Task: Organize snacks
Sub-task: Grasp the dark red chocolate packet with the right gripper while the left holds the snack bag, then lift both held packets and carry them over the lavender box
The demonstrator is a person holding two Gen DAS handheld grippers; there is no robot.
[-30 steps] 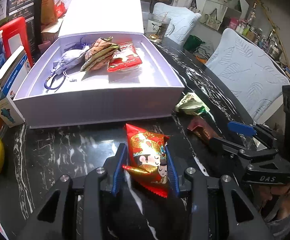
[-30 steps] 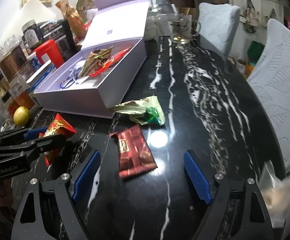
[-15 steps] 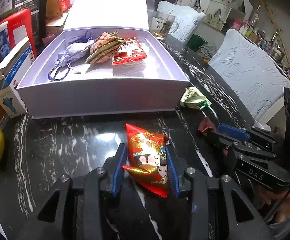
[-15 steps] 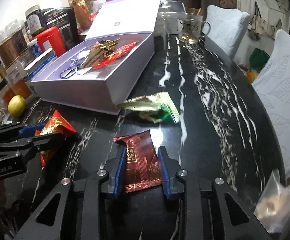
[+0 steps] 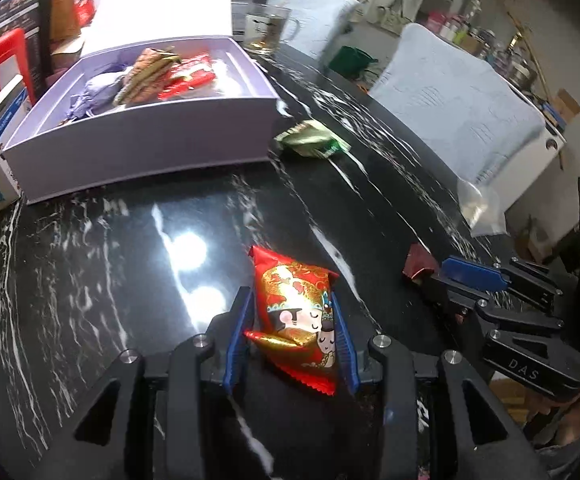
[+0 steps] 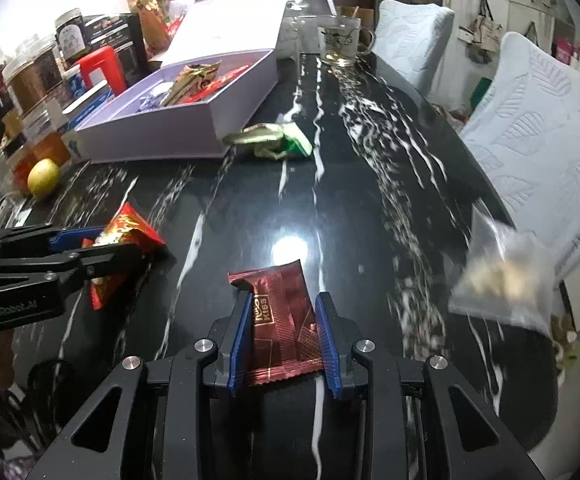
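Low in the left wrist view, the left gripper point(image 5: 292, 336) pinches a red snack packet point(image 5: 296, 312) with a cartoon figure between its blue pads. At the bottom centre of the right wrist view, the right gripper point(image 6: 281, 336) clamps a dark red wrapper point(image 6: 283, 320) above the black marble table point(image 6: 370, 208). Up left sits the open lilac box point(image 6: 169, 136) holding snacks, a green-gold packet point(image 6: 273, 142) just beside its corner.

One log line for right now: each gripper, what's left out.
left gripper: shut on red cartoon snack packet | right gripper: shut on dark-red foil wrapper | green-gold packet: on table beside lavender box
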